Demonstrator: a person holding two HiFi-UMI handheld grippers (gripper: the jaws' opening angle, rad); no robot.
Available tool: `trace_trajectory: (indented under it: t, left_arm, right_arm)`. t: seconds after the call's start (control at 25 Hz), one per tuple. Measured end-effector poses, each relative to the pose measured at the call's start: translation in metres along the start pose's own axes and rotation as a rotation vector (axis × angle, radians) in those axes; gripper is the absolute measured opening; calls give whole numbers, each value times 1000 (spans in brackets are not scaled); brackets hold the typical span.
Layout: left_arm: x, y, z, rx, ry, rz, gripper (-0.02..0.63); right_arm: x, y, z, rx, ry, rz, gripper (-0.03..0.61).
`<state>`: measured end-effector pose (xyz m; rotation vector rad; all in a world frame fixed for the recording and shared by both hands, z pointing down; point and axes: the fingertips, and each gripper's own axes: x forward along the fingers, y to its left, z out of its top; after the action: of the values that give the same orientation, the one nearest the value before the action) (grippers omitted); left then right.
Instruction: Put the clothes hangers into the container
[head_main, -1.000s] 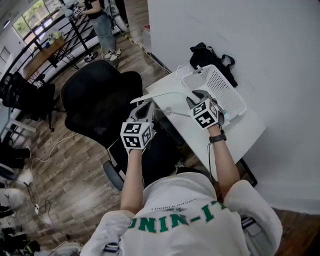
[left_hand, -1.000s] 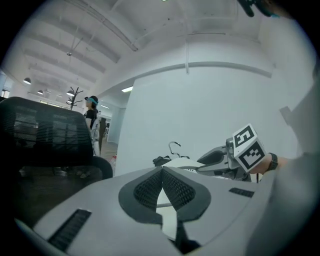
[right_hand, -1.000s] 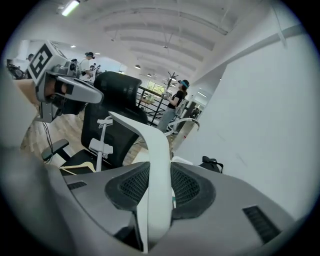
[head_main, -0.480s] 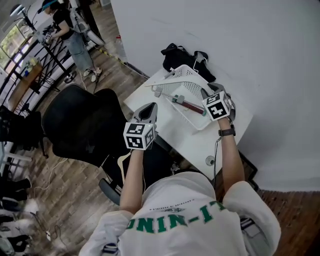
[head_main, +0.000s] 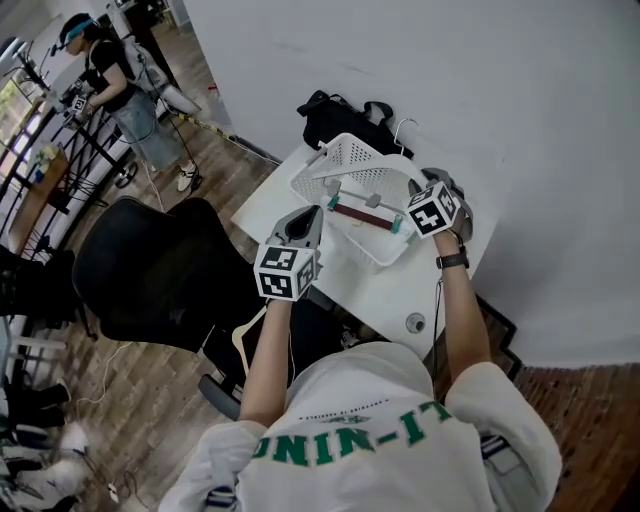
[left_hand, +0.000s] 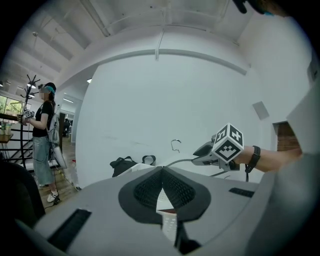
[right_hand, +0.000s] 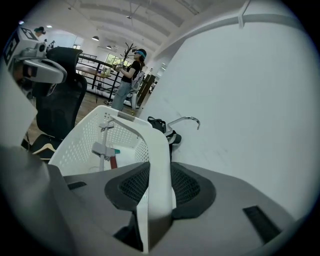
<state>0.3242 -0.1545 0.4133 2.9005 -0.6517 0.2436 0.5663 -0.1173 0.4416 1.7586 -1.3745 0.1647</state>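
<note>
A white perforated basket (head_main: 352, 148) (right_hand: 80, 145) stands on the white table (head_main: 400, 290). Inside it lies a clip hanger with a red bar (head_main: 358, 211) (right_hand: 106, 150). My right gripper (head_main: 428, 192) (right_hand: 152, 200) is at the basket's right side, shut on the arm of a white plastic hanger (right_hand: 157, 165). That hanger arches over the basket, and its metal hook (head_main: 404, 128) (right_hand: 186, 119) points toward the wall. My left gripper (head_main: 300, 222) (left_hand: 162, 172) hovers at the table's near left edge, short of the basket, its jaws shut with nothing between them.
A black bag (head_main: 340, 110) (right_hand: 161, 125) lies behind the basket against the white wall. A black office chair (head_main: 150, 280) stands left of the table. A small round object (head_main: 415, 322) sits near the table's front edge. A person (head_main: 110, 90) stands far off.
Both grippers have swung from beside the chair toward the table. The white hanger travelled with the right gripper and now spans the basket. The clip hanger now lies inside the basket.
</note>
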Motion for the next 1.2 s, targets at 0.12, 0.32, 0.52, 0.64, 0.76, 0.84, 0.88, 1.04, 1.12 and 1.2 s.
trace_trajectory:
  t: [0.12, 0.32, 0.52, 0.64, 0.76, 0.84, 0.88, 1.04, 1.12, 1.2]
  left_arm:
    - [6, -1, -4, -4, 12, -13, 14]
    - [13, 2, -7, -15, 26, -11, 14]
    - [14, 18, -13, -39, 44, 29, 14]
    - [13, 29, -19, -53, 57, 52, 14]
    - [11, 37, -29, -67, 74, 68, 14]
    - [7, 39, -34, -71, 84, 76, 14]
    - [5, 41, -37, -74, 87, 80, 14]
    - [1, 49, -43, -86, 88, 102, 14]
    - [-2, 51, -43, -94, 84, 109, 14]
    - [-5, 53, -44, -102, 82, 113, 14]
  right_arm:
    - [13, 9, 0, -14, 14, 21, 144]
    - [41, 37, 12, -58, 29, 98, 144]
    - [68, 72, 14, -127, 89, 174, 146]
    - [85, 90, 11, -201, 130, 187, 146]
    - [97, 96, 13, -232, 145, 180, 147]
    - [102, 94, 10, -222, 158, 181, 149]
    - [103, 93, 9, -212, 158, 183, 149]
    - [109, 91, 12, -103, 117, 219, 360]
    - [106, 90, 16, -52, 98, 231, 436]
    - [97, 89, 23, -33, 68, 225, 436]
